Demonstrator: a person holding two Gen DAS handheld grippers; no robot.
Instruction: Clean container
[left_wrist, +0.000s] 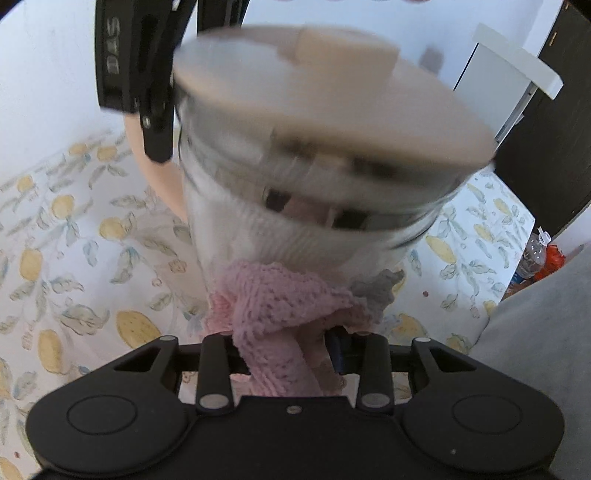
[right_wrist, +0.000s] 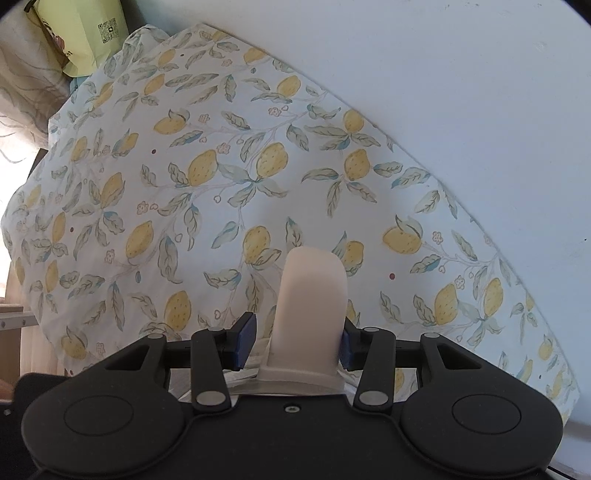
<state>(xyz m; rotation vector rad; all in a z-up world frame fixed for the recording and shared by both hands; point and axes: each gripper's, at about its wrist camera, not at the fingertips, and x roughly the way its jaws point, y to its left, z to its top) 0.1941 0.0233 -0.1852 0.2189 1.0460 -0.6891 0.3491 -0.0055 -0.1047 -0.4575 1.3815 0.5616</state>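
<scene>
Your left tongs were clamped on a pink knitted cloth, nearly closed, with the fabric bunched up between the fingers and a strip of it hanging back toward the camera. That cloth was pressed right up against the lower side of the clear container, which filled most of the left wrist view and came out pretty blurry. The container had a pale round lid with a raised handle on top, and it was tilted toward the camera. Your right tongs were pointing straight down and gripping that same handle, seen from above as a pale rounded tab. The blue pad on the right side was touching it, and the left one sat just beside it, so I couldn't tell if that one made contact. In the left view the right tongs showed up as black parts at the upper left, next to the lid's edge. I couldn't tell whether the container rested on the lemon-print cloth covering the desk or hung above it. A plastic bottle stood off at the right edge, well apart from everything.
</scene>
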